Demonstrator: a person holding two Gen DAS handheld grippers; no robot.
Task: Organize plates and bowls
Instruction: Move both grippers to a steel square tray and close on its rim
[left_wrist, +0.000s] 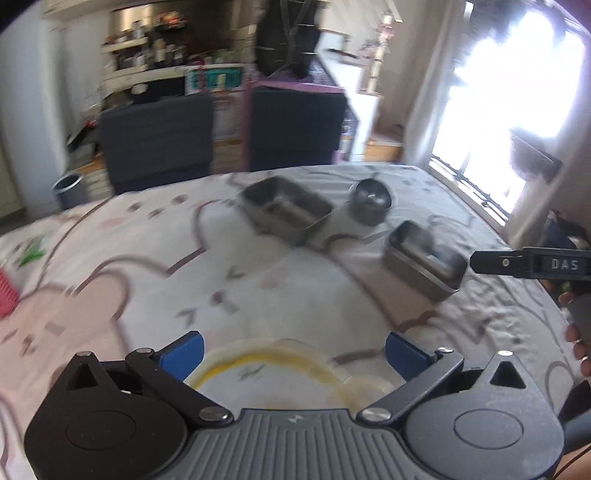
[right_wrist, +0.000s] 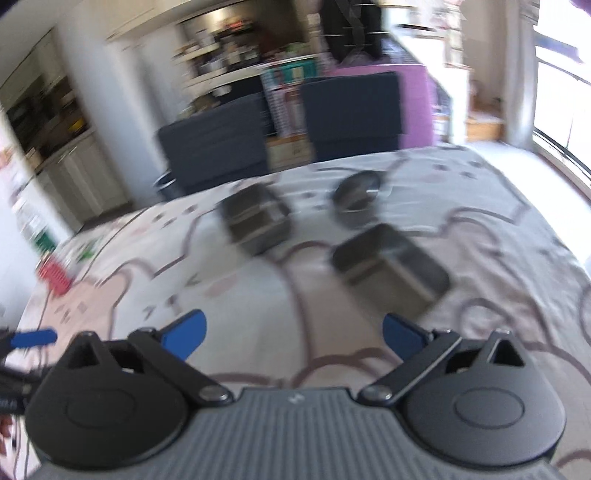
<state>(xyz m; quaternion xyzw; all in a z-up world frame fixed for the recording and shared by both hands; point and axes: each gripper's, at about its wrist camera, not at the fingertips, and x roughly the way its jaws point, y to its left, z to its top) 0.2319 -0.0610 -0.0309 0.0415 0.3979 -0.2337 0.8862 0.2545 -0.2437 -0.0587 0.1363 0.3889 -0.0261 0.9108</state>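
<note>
The left gripper (left_wrist: 293, 352) hangs spread wide, holding nothing, above a yellow-rimmed plate (left_wrist: 280, 373) on the patterned tablecloth (left_wrist: 129, 280). The right gripper (right_wrist: 294, 334) is likewise released. Farther out sit two rectangular metal trays (right_wrist: 391, 267) (right_wrist: 255, 221) and what looks, through blur, like a round metal bowl (right_wrist: 356, 201).

Both the left gripper (left_wrist: 293, 352) and right gripper (right_wrist: 294, 336) have blue finger pads (left_wrist: 183, 352), black linkage arms with silver screws, rounded black housings and ribbed grey bodies. White letters "DAS" mark the right gripper's black side; bare fingertips (left_wrist: 576, 334) show beside it.
</note>
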